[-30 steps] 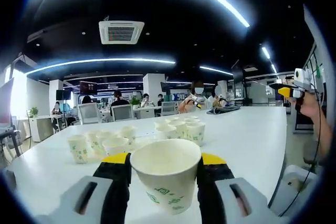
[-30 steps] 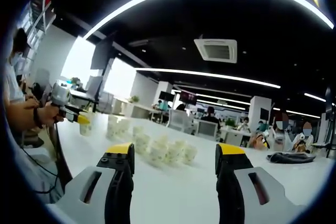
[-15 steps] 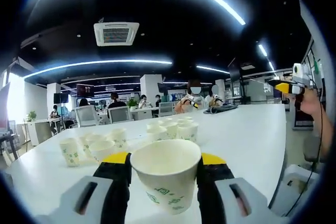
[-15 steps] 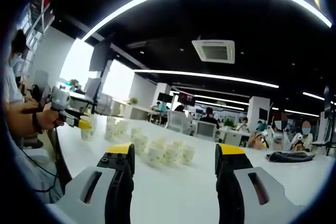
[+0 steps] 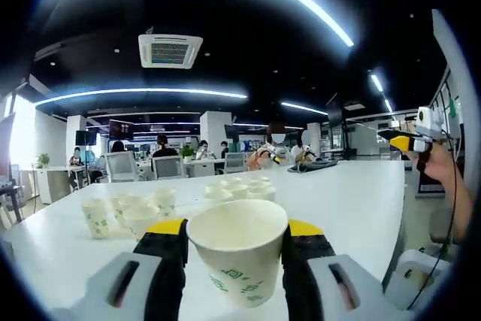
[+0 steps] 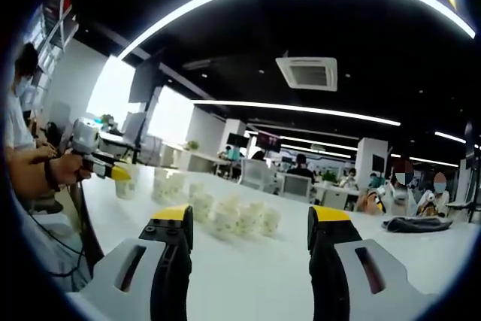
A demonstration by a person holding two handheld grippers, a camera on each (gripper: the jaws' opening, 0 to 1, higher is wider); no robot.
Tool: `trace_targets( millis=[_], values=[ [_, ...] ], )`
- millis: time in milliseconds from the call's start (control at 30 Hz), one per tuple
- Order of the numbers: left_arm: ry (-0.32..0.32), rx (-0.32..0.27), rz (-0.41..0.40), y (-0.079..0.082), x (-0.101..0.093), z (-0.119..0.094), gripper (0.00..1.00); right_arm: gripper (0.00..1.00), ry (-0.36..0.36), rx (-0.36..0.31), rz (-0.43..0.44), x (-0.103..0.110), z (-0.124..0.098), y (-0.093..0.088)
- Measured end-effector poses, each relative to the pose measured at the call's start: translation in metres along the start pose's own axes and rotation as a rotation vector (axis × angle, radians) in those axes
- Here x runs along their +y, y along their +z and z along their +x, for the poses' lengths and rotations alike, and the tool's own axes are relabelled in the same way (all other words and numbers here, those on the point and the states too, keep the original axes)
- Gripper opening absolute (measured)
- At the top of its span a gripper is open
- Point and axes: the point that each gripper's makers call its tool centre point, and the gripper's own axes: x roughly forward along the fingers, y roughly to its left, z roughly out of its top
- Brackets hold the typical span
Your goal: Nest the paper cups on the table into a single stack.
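Left gripper [image 5: 235, 261] clamped on one paper cup [image 5: 237, 255], upright, mouth open toward the lens, pinched at mid-wall between both jaws and held above the near edge of the white table [image 5: 353, 201]. Ahead of those jaws and slightly left, a loose cluster of small cups [image 5: 124, 214]; farther ahead, past the held rim, a second group of cups [image 5: 239, 189], several touching one another. Off to the right of this tool, raised well clear of the tabletop, the right gripper [image 5: 409, 140] in a hand [image 5: 442, 165]. Right gripper [image 6: 250, 238] wide apart, nothing between the jaws, aimed across the table with the bunched cups [image 6: 229, 216] ahead and low. To its left, the left gripper [image 6: 101, 167] with a cup at its yellow tips, probably the same held one, though too small to be sure. Stacking barely begun, judged from so many cups standing single. Main risks from here: thin paper wall buckling under a hard squeeze, leaving an oval mouth unfit for nesting; a tilted descent catching rim on rim and jamming; a low sweep through the tight clusters toppling neighbours across the smooth tabletop.
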Motion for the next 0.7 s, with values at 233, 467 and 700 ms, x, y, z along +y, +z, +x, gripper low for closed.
trace_targets(
  millis=[233, 467, 700],
  values=[
    [-0.037, 0.002, 0.000, 0.000, -0.015, 0.007, 0.53, 0.65, 0.000, 0.002, 0.002, 0.000, 0.001, -0.001],
    [-0.104, 0.015, -0.009, -0.006, -0.042, 0.019, 0.53, 0.65, 0.008, 0.005, -0.002, 0.004, 0.003, -0.001],
    [-0.159, 0.018, 0.021, -0.009, -0.068, 0.029, 0.53, 0.65, 0.008, 0.006, -0.002, 0.003, 0.003, -0.001]
  ],
)
